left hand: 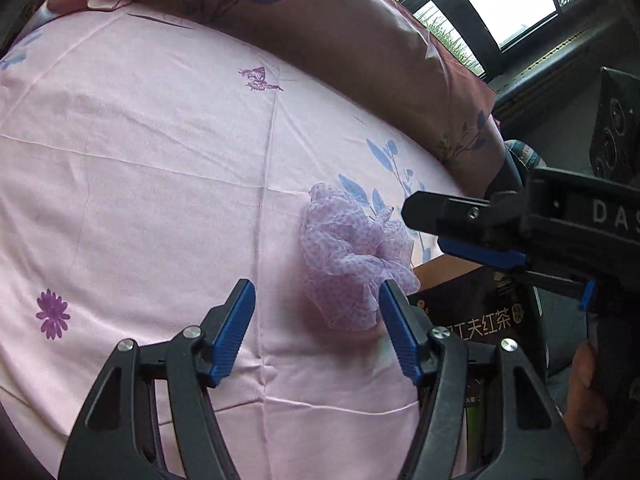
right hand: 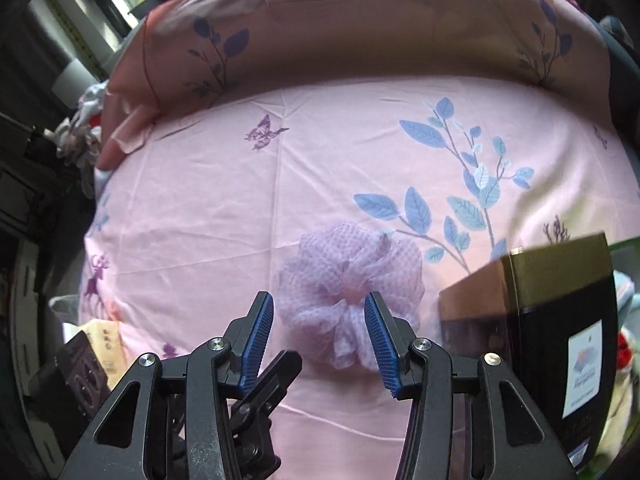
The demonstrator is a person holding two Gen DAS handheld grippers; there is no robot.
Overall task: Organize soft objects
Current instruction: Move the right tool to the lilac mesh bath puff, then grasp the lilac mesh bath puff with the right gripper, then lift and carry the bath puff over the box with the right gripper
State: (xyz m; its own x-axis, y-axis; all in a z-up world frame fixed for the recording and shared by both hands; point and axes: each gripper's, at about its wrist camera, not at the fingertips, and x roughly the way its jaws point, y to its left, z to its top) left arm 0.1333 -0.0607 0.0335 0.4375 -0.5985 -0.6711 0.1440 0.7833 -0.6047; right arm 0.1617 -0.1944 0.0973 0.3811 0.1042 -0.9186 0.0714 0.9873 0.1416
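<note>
A lilac mesh bath pouf (left hand: 352,252) lies on the pink flowered bedsheet (left hand: 160,184). My left gripper (left hand: 316,312) is open and empty, just short of the pouf, which lies ahead and slightly right of its fingers. In the right wrist view the pouf (right hand: 352,284) sits right in front of my open right gripper (right hand: 320,320), partly between the blue fingertips (right hand: 380,332). The right gripper also shows in the left wrist view (left hand: 460,232), over the pouf's right side.
A dark open tea box (right hand: 560,320) stands on the bed right of the pouf; it also shows in the left wrist view (left hand: 480,312). A dusty-pink pillow (right hand: 360,32) lies along the far edge. Windows (left hand: 508,4) are behind it. Clutter (right hand: 84,128) sits beyond the bed's left side.
</note>
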